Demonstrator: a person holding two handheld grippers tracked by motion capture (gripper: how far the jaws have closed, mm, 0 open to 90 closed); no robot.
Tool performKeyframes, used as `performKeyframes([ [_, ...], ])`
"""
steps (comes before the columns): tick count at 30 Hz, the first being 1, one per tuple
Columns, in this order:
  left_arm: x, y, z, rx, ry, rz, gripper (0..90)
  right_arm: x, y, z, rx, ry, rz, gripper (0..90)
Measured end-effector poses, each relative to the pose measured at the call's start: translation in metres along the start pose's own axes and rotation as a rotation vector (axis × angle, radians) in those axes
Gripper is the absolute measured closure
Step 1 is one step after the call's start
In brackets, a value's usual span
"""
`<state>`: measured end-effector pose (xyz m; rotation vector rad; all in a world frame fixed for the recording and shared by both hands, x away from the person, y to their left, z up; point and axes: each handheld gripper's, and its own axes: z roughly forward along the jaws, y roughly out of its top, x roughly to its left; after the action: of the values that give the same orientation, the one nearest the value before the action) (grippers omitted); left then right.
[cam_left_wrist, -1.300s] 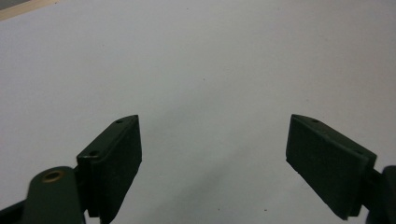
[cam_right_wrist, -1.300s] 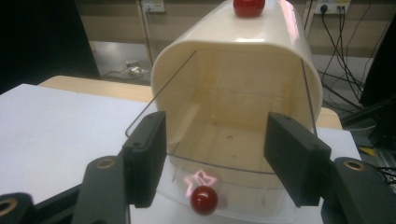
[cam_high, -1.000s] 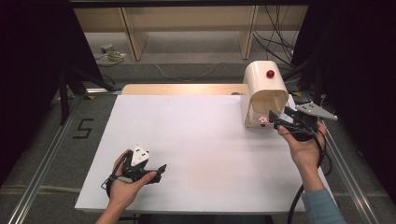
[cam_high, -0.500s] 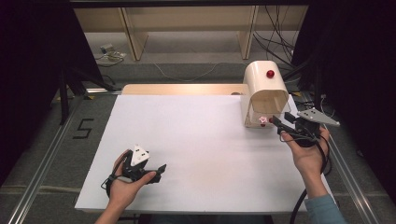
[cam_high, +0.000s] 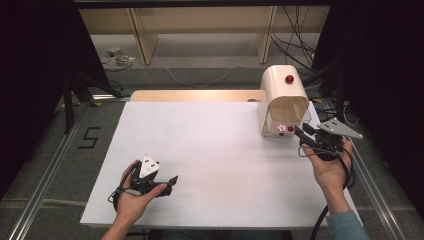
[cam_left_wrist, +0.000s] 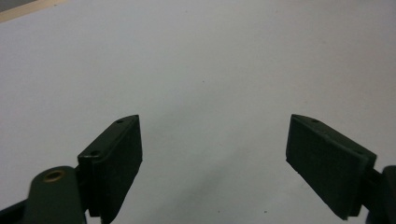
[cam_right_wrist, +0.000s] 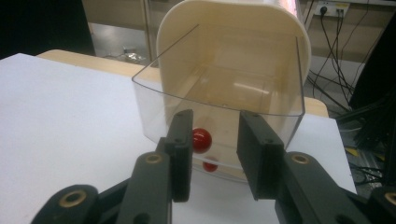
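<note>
High view: the white counter (cam_high: 215, 155) carries a cream box (cam_high: 283, 102) with a rounded top near its far right corner, a red button (cam_high: 289, 79) on the box's top. The box's front is a clear drawer (cam_right_wrist: 219, 116), and a small red knob (cam_right_wrist: 201, 140) sits on the drawer's front wall, low down. The right tongs (cam_high: 301, 134), held in the person's right hand (cam_high: 330, 167) at the counter's right edge, point at that front wall. From the right gripper view, the right tongs (cam_right_wrist: 214, 154) have just been closing, and the knob lies between the two jaws, close against the left one. Whether either pad already presses on it is hard to tell from this angle; a gap seems to remain on the right side, so the grip looks not yet clenched. The left tongs (cam_high: 170, 181) rest near the counter's near left corner in the left hand (cam_high: 135, 192). In the left gripper view, the left tongs (cam_left_wrist: 212, 163) are released, jaws wide apart with bare white counter between them.
</note>
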<state>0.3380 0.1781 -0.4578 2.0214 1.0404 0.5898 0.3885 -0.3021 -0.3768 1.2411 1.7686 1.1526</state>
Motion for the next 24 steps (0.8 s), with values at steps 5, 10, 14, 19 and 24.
performKeyframes([
  [5, 0.0002, 0.001, 0.0013, 0.001, 0.002, 0.005, 18.6, -0.0006, -0.0002, 0.0003, 0.0, -0.002, -0.017, 72.8],
  [10, 0.0, 0.0014, 0.0022, 0.001, -0.002, 0.006, 18.6, -0.0012, -0.0028, 0.0011, 0.001, 0.005, -0.033, 79.9],
  [14, 0.0003, 0.0009, 0.0024, -0.001, -0.003, 0.004, 18.6, -0.0018, -0.0029, 0.0011, 0.022, 0.007, -0.059, 90.0],
  [19, 0.0001, 0.001, 0.0011, -0.003, -0.002, 0.005, 18.6, -0.0011, -0.0028, 0.0009, 0.02, 0.01, -0.08, 90.0],
  [24, -0.0004, 0.0021, 0.0017, -0.006, 0.005, 0.004, 18.6, -0.0022, -0.0029, 0.0016, 0.023, 0.004, -0.083, 90.0],
])
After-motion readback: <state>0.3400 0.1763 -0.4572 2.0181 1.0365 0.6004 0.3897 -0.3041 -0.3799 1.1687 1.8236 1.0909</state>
